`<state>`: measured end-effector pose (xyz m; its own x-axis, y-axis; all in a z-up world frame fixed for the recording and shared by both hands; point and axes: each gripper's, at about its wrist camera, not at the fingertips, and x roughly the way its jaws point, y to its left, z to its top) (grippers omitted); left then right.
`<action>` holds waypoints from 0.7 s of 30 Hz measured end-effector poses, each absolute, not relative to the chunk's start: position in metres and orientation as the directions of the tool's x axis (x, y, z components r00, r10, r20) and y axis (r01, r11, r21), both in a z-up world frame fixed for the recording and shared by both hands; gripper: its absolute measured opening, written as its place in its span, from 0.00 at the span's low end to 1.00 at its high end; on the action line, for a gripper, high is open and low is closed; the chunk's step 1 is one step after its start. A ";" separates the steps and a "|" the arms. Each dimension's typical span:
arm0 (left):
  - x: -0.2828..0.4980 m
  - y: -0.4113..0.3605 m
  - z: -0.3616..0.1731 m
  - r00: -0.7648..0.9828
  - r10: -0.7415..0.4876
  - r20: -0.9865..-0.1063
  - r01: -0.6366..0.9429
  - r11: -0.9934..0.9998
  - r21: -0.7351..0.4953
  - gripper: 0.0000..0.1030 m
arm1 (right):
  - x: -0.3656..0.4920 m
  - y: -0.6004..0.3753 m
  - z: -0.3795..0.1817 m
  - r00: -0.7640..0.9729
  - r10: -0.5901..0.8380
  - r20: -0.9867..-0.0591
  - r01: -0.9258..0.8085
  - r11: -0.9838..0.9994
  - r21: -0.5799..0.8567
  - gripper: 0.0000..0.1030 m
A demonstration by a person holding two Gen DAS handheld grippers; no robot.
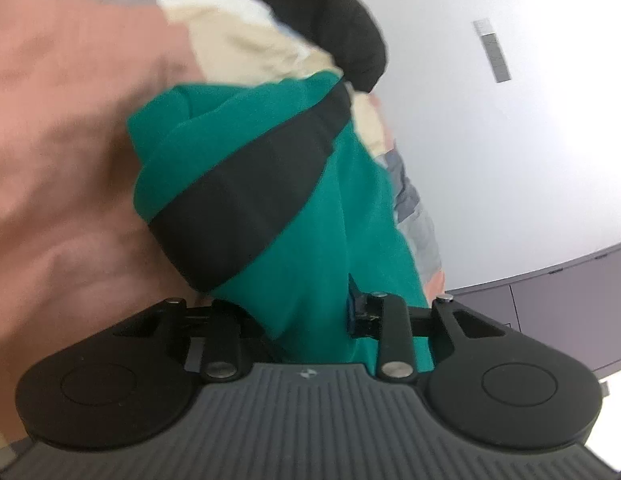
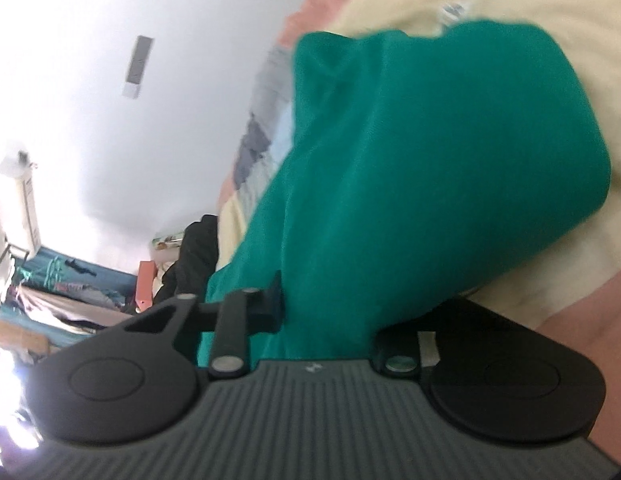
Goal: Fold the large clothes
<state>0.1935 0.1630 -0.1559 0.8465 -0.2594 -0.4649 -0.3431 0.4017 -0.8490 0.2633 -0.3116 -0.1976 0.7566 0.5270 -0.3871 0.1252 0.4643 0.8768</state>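
The black two-finger left gripper and right gripper were each clamped on bunched green fabric, both angled downward.

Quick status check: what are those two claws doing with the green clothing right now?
Left gripper shut on green garment. Right gripper shut on it too. Garment bunched over bedding. Nothing in the way.

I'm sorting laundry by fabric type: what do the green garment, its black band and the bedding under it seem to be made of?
Green garment: soft matte knit, maybe fleece or jersey; it drapes in rounded folds without shine.
Black band: matte fabric trim, possibly ribbed; blur hides the weave.
Bedding: matte woven cloth, probably cotton, in pink and cream patches with soft creases.
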 end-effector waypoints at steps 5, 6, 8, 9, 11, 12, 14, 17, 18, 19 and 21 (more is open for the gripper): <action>0.166 0.165 -0.134 0.877 -0.231 -0.421 -0.299 0.424 -0.855 0.25 | 0.229 -0.310 -0.173 0.783 0.516 -0.346 0.024 0.532 0.847 0.26; 0.159 0.167 -0.130 0.880 -0.234 -0.413 -0.290 0.424 -0.858 0.25 | 0.220 -0.308 -0.166 0.785 0.514 -0.346 0.005 0.553 0.833 0.26; 0.146 0.167 -0.121 0.880 -0.237 -0.411 -0.284 0.431 -0.856 0.24 | 0.216 -0.309 -0.157 0.787 0.515 -0.339 -0.021 0.572 0.820 0.26; 0.137 0.167 -0.116 0.881 -0.239 -0.408 -0.280 0.432 -0.857 0.24 | 0.210 -0.311 -0.153 0.789 0.518 -0.329 -0.031 0.569 0.821 0.26; 0.125 0.166 -0.109 0.885 -0.239 -0.401 -0.270 0.439 -0.857 0.24 | 0.198 -0.315 -0.146 0.796 0.520 -0.310 -0.055 0.571 0.819 0.26; 0.116 0.164 -0.105 0.885 -0.238 -0.400 -0.265 0.448 -0.854 0.24 | 0.188 -0.317 -0.143 0.799 0.519 -0.305 -0.064 0.577 0.814 0.26; 0.101 0.158 -0.099 0.885 -0.240 -0.399 -0.257 0.462 -0.849 0.24 | 0.172 -0.320 -0.139 0.804 0.518 -0.293 -0.071 0.573 0.817 0.26; 0.094 0.153 -0.097 0.870 -0.254 -0.423 -0.260 0.492 -0.831 0.25 | 0.163 -0.322 -0.145 0.802 0.501 -0.325 -0.019 0.565 0.825 0.27; 0.097 0.152 -0.098 0.862 -0.261 -0.434 -0.266 0.497 -0.826 0.26 | 0.167 -0.321 -0.148 0.797 0.497 -0.345 0.006 0.563 0.826 0.28; 0.101 0.151 -0.100 0.856 -0.265 -0.444 -0.274 0.497 -0.823 0.31 | 0.172 -0.322 -0.152 0.787 0.497 -0.365 0.032 0.558 0.829 0.31; 0.105 0.150 -0.101 0.843 -0.279 -0.459 -0.283 0.496 -0.821 0.42 | 0.182 -0.322 -0.157 0.772 0.504 -0.387 0.061 0.548 0.834 0.34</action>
